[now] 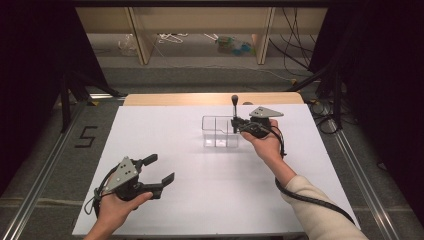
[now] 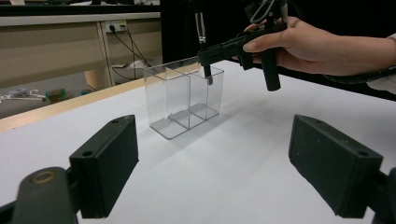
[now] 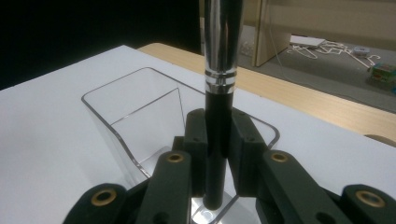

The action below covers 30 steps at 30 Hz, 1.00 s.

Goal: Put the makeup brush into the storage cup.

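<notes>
Two grippers | right gripper (image 3: 218, 154) pinches brush (image 3: 219, 93) | left gripper (image 2: 210, 163) spread | floor mark (image 1: 86, 136) perhaps "5"

The brush (image 3: 219, 116) has a glossy black handle under a mirror-bright metal ferrule, the divided container (image 2: 184, 100) below the right gripper (image 3: 218, 154) is clear, smooth plastic, both grippers' pads look matt black, and the counter (image 1: 210, 200) is matt white.
</notes>
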### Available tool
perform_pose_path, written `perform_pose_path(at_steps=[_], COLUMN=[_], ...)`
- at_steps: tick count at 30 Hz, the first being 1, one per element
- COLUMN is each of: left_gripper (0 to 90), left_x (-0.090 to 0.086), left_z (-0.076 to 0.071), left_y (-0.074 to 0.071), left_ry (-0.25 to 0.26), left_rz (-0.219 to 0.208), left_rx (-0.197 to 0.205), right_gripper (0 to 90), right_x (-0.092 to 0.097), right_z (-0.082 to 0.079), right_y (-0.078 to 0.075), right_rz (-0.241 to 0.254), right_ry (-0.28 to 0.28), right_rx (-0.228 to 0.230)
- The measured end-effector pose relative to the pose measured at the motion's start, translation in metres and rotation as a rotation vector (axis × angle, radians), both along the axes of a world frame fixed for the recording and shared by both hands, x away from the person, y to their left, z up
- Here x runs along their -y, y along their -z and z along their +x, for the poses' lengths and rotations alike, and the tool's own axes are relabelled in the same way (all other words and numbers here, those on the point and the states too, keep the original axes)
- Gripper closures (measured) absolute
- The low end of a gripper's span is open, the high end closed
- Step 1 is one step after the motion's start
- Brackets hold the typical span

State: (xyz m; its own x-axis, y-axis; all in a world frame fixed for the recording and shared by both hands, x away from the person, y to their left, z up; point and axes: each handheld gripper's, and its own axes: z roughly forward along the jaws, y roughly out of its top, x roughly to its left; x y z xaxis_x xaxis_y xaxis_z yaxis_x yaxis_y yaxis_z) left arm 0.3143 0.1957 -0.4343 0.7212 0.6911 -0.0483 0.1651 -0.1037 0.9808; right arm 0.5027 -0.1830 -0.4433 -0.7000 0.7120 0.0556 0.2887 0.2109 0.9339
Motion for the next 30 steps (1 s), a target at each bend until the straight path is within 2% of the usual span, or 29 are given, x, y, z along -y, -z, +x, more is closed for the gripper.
perform_pose_path(at_steps=[4,12,15,19,27,30], left_gripper=[15.6,15.6,15.6,15.6,15.6,15.6], left_x=[0.001,0.000,-0.001,-0.001,0.000,-0.001], left_z=[-0.001,0.000,0.000,0.000,0.000,0.000], left_y=[0.000,0.000,0.000,0.000,0.000,0.000], left_ry=[-0.005,-0.004,-0.003,-0.002,-0.003,-0.004], left_rz=[-0.012,-0.005,-0.006,0.002,-0.004,-0.004], left_rx=[-0.012,-0.005,-0.004,0.000,-0.005,-0.006], right_gripper=[79.5,78.2,67.0,56.3,43.6,39.4], right_x=[0.000,0.000,-0.001,-0.001,0.002,0.003], right_z=[0.000,-0.002,-0.004,-0.005,-0.007,-0.007], right_y=[0.000,-0.002,-0.007,-0.013,-0.020,-0.021], right_rz=[0.002,0.002,0.006,0.015,-0.001,-0.004], right_ry=[0.000,-0.003,-0.006,-0.006,0.013,-0.009], right_rx=[-0.001,0.005,0.026,0.055,0.064,0.049])
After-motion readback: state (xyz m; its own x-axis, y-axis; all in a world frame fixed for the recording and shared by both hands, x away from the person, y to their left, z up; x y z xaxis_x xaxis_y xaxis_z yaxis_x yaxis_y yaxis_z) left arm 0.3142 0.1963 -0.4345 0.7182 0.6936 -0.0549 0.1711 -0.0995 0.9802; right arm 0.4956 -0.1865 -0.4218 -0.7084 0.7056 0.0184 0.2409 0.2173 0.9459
